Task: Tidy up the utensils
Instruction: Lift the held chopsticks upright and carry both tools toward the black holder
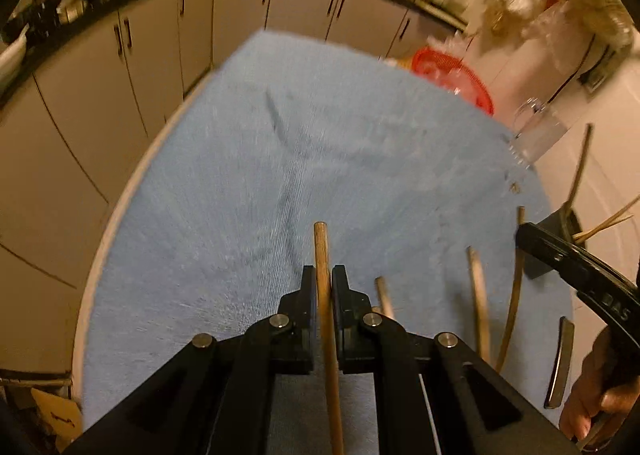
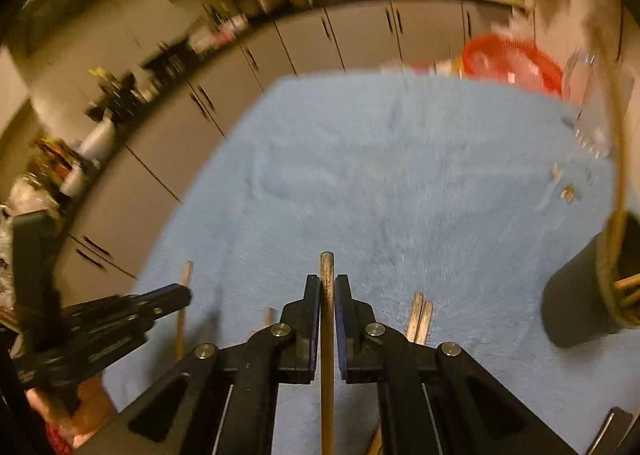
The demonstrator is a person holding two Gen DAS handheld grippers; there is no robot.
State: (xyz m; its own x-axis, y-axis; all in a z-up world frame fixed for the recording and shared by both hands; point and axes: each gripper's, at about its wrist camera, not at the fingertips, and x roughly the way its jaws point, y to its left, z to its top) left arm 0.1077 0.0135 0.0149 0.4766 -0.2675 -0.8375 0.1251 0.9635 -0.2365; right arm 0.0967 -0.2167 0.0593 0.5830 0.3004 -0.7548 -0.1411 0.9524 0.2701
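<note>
A: Both grippers are loaded! The left gripper (image 1: 324,279) is clamped on a pale round wooden chopstick (image 1: 321,251); the right gripper (image 2: 327,287) pinches a darker, worn wooden stick (image 2: 327,275).

B: Partway through, by the look of it. The dark cylindrical holder (image 2: 580,295) at the right already has sticks in it, yet several loose wooden chopsticks (image 1: 478,295) lie on the blue towel (image 1: 280,155) near the grippers.

A: Thin, straight, blunt-tipped, both held above the cloth.
</note>
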